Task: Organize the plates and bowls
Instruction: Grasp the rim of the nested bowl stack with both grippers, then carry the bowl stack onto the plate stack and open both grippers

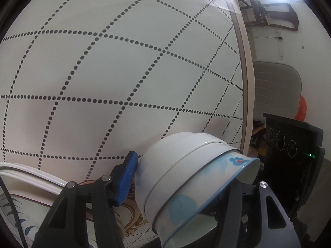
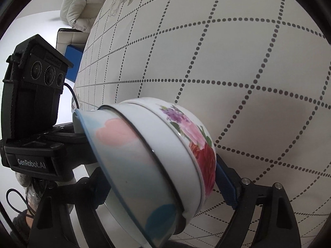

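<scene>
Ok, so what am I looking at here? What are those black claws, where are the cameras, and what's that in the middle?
There is no robot here. A person holds a two-finger claw in each hand, each with a wide-angle camera looking along its fingers. One picture comes from the left gripper, the other from the right gripper. Both show one stack of nested bowls, tipped sideways over a table with a dotted-grid cloth. The left gripper's blue pad presses the stack's base. The right gripper's fingers straddle it, but whether they grip is unclear. A patterned plate lies nearby.
</scene>
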### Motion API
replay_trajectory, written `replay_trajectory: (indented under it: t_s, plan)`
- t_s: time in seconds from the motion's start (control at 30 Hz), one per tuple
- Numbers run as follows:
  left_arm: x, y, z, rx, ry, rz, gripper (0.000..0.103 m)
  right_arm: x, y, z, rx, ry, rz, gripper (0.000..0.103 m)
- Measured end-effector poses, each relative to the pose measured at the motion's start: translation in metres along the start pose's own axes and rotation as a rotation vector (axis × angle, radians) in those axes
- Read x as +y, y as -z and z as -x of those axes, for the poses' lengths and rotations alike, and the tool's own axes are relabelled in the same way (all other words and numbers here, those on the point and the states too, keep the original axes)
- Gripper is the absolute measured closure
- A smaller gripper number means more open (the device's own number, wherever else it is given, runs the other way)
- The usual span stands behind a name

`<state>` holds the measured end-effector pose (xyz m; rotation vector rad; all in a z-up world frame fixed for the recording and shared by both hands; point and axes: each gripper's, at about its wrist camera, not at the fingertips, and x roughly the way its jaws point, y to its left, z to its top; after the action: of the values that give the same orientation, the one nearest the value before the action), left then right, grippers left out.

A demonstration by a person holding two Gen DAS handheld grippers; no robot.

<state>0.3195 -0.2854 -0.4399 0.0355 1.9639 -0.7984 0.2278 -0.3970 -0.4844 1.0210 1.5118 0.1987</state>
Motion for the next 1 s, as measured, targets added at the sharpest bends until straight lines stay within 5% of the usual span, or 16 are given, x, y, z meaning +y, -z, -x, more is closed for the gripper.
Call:
replay_trajectory:
  t_s: [0.17, 1.0]
  plan:
    - [0.004, 0.0, 0.004, -0.028, 0.01, 0.022, 0.05, -0.017, 0.002, 0.005, -0.014, -0.031, -0.035, 0.047]
    - [-0.013, 0.017, 0.029, -0.083, -0.031, 0.034, 0.052, -0.018, 0.019, 0.025, -0.016, -0.139, -0.002, 0.048]
